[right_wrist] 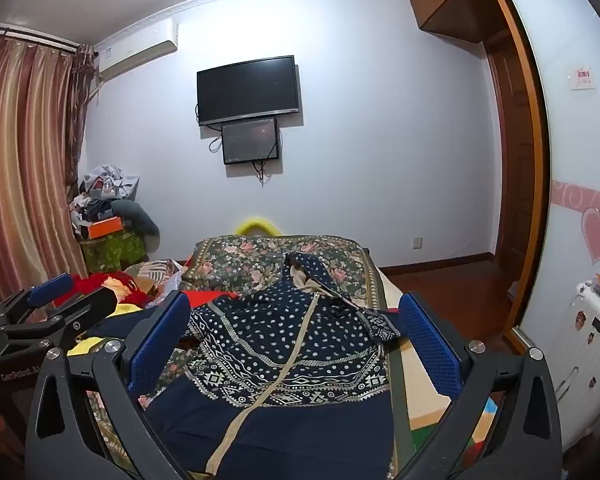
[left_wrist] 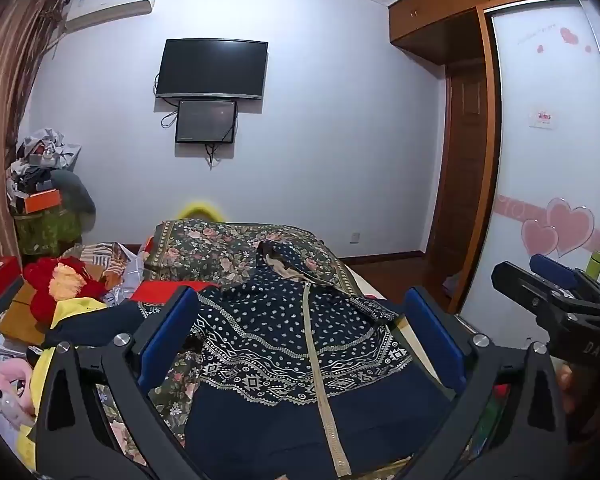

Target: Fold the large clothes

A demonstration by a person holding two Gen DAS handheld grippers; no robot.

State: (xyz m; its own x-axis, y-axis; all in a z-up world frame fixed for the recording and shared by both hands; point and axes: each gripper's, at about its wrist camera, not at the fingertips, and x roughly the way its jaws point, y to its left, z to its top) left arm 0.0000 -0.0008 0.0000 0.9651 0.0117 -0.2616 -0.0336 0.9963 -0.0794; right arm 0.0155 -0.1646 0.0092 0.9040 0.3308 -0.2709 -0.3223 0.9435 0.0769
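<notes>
Left wrist view: folding not yet begun.
Your left gripper and right gripper hang spread, empty, above the unfolded hoodie on the bed.

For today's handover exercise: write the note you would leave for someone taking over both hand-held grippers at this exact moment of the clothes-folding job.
Left hand-held gripper: open, empty, held above the garment, touching nothing.
Right hand-held gripper: open, empty, level beside the left one.
Garment: navy patterned hooded jacket lies front up on the floral bedspread, zipped, hood pointing to the far end; its right-side sleeve lies bent over the edge of the body.
Done: jacket laid out roughly flat; no fold visible.
Left: smooth it, fold the sleeves in, then fold the body. A pile of other clothes lies to the left.
</notes>
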